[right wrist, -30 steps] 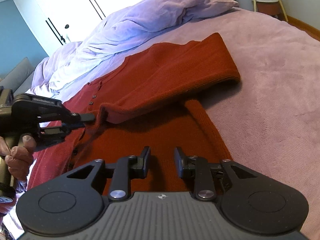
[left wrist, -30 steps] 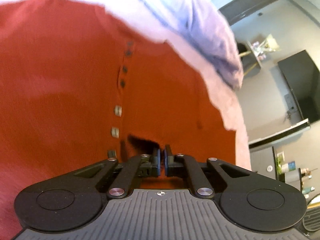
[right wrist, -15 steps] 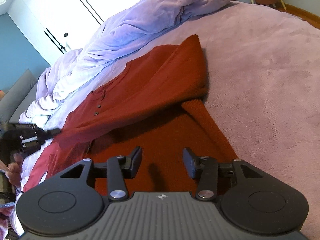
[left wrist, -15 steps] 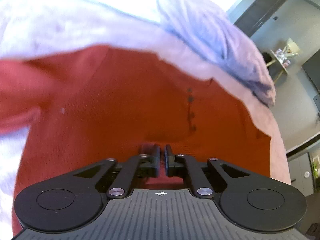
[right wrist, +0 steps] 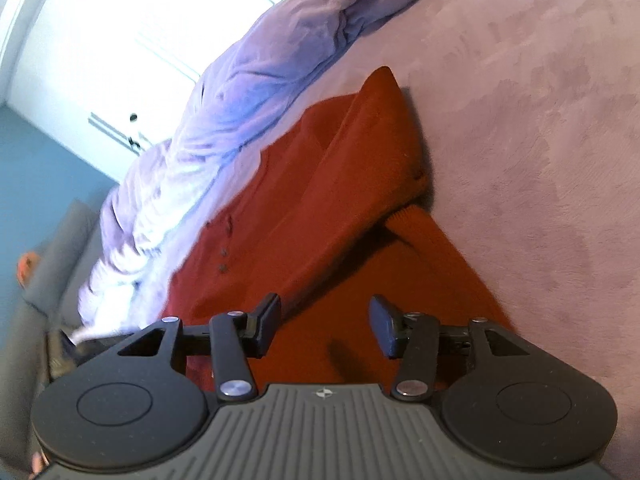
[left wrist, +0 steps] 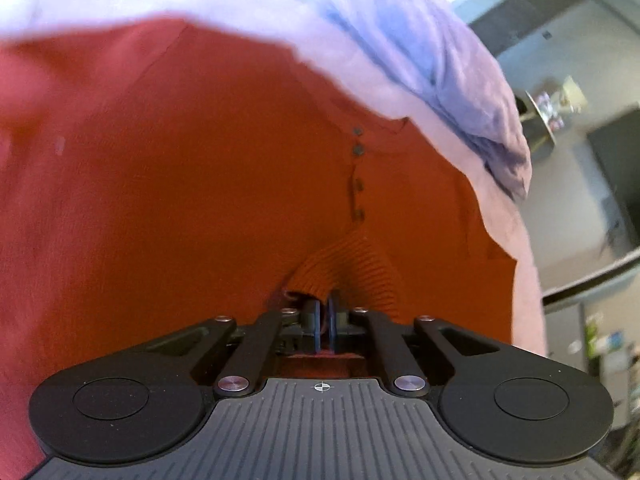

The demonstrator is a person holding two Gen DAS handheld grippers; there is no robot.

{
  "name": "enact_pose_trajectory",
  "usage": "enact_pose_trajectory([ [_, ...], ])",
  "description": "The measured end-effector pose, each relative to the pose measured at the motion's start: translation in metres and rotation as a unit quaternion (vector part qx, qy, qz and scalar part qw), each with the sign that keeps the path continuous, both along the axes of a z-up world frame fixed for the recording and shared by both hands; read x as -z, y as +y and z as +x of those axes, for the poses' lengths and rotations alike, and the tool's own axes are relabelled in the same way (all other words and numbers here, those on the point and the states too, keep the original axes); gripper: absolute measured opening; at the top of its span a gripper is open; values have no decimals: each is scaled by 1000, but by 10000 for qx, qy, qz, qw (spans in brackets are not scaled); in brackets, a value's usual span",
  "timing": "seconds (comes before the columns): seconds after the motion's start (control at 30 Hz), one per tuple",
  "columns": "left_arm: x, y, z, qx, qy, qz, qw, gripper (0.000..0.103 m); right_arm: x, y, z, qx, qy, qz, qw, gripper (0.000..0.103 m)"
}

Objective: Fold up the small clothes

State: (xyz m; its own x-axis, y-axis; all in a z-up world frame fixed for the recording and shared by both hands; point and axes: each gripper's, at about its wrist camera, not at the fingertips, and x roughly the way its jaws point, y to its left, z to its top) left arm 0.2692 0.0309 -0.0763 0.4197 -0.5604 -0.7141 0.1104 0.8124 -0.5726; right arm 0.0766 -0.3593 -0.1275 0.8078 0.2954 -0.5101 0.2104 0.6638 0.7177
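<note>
A rust-red knit sweater (left wrist: 200, 200) with a short button placket (left wrist: 358, 168) lies on a mauve bed cover (right wrist: 540, 120). My left gripper (left wrist: 326, 320) is shut on the ribbed sleeve cuff (left wrist: 340, 268) and holds it over the sweater's chest. In the right wrist view the sweater (right wrist: 340, 220) has one sleeve folded across its body. My right gripper (right wrist: 324, 326) is open and empty, just above the sweater's lower part.
A crumpled lilac duvet (right wrist: 260, 80) lies along the far side of the bed, also in the left wrist view (left wrist: 440, 60). A grey sofa (right wrist: 48, 248) stands at the left. A dark TV (left wrist: 616, 168) and shelves are on the wall to the right.
My left gripper has carried the sleeve cuff across the sweater's front. My right gripper has opened wider and moved nearer the sweater. The left gripper has left the right wrist view.
</note>
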Motion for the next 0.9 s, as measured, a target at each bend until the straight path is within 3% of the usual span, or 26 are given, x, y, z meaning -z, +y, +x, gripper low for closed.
enact_pose_trajectory([
  [0.2,-55,18,9,-235,-1133,380,9926,5,-2,0,23,306,-114,218,9992,49],
  [0.33,-71,39,16,-519,-1696,1097,9780,5,1,0,39,507,-11,172,9986,49],
  [0.5,-46,73,21,-869,-1424,1557,9736,5,7,5,48,542,80,83,9985,48],
  [0.63,-21,82,19,-919,-1070,1489,9787,5,10,4,51,559,92,204,9982,47],
  [0.9,-27,77,23,-900,-1176,1456,9782,5,10,4,87,716,65,355,9968,43],
])
